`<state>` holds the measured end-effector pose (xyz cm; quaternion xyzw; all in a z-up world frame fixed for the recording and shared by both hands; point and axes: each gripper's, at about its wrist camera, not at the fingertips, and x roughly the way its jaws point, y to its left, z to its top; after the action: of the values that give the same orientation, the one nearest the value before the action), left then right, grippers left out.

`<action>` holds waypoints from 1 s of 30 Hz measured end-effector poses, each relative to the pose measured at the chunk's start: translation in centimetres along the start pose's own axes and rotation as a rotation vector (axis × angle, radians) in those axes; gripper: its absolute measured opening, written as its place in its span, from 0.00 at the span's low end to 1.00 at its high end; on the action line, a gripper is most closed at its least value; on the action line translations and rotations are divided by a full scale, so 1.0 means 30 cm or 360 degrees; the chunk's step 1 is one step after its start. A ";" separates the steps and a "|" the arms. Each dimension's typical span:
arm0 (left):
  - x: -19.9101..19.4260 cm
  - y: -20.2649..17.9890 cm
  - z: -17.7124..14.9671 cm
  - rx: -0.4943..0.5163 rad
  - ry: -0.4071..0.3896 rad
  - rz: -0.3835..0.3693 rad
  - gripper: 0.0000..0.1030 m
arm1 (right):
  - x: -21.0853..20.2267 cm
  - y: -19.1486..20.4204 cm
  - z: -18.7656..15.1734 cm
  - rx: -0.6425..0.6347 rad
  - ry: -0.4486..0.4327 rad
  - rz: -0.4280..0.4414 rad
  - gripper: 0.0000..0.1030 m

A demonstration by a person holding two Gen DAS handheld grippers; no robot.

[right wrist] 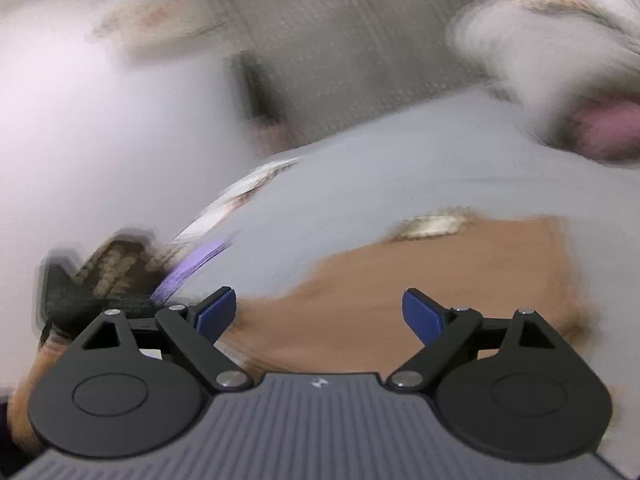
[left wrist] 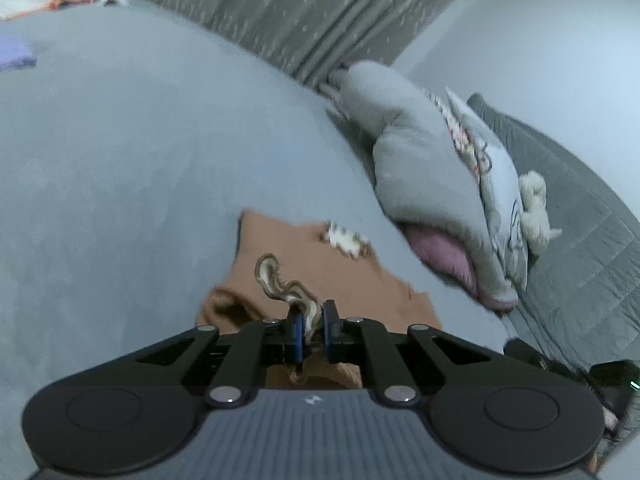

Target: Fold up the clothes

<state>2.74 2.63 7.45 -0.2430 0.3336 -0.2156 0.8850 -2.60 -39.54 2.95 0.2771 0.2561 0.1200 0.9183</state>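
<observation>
Left gripper [left wrist: 311,322] pinching the brown garment's edge; right gripper [right wrist: 318,314] wide open, holding nothing.

The left gripper's jaws are closed on a striped trim [left wrist: 280,280] of the garment [left wrist: 320,268], which spreads ahead of them over the grey bed [left wrist: 120,160]; a grey pillow [left wrist: 424,184] lies further off to their right; the right gripper's blue pads [right wrist: 216,312] stand well apart above the same garment [right wrist: 440,280], nothing between them, the view badly blurred; a dark patterned shape [right wrist: 108,272] shows to its left, too smeared to name; the step in hand looks like a fold with one edge gripped and the other side free; next, I judge, the right gripper must close on a matching edge so both can carry the cloth over evenly.
</observation>
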 end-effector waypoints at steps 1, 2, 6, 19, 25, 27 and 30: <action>-0.005 -0.001 0.001 0.0014 -0.0008 0.0008 0.08 | -0.014 -0.069 0.021 0.0128 -0.0012 -0.0090 0.88; -0.007 0.000 0.002 0.0023 -0.0011 0.0015 0.08 | -0.017 -0.119 0.033 0.0188 0.0013 -0.0170 0.88; 0.005 0.020 0.000 0.0004 0.0009 0.0047 0.08 | 0.004 -0.163 0.041 0.0064 0.0200 -0.0387 0.88; -0.075 0.056 0.044 -0.0039 -0.0142 -0.0032 0.08 | 0.052 -0.349 -0.065 0.1131 0.0095 0.0218 0.88; -0.052 0.047 0.034 -0.0010 -0.0105 -0.0029 0.08 | 0.068 -0.345 -0.099 0.1210 -0.0072 0.0175 0.88; -0.033 0.049 0.027 -0.0011 -0.0064 0.0015 0.08 | 0.056 -0.383 -0.110 0.1290 -0.0145 0.0189 0.86; -0.028 0.064 0.028 -0.0030 -0.0053 0.0083 0.08 | 0.063 -0.430 -0.117 0.1382 -0.0200 0.0229 0.85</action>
<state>3.17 4.84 7.33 -0.2462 0.3271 -0.1853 0.8933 -1.89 -47.83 -7.69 0.6610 0.2067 0.0478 0.7198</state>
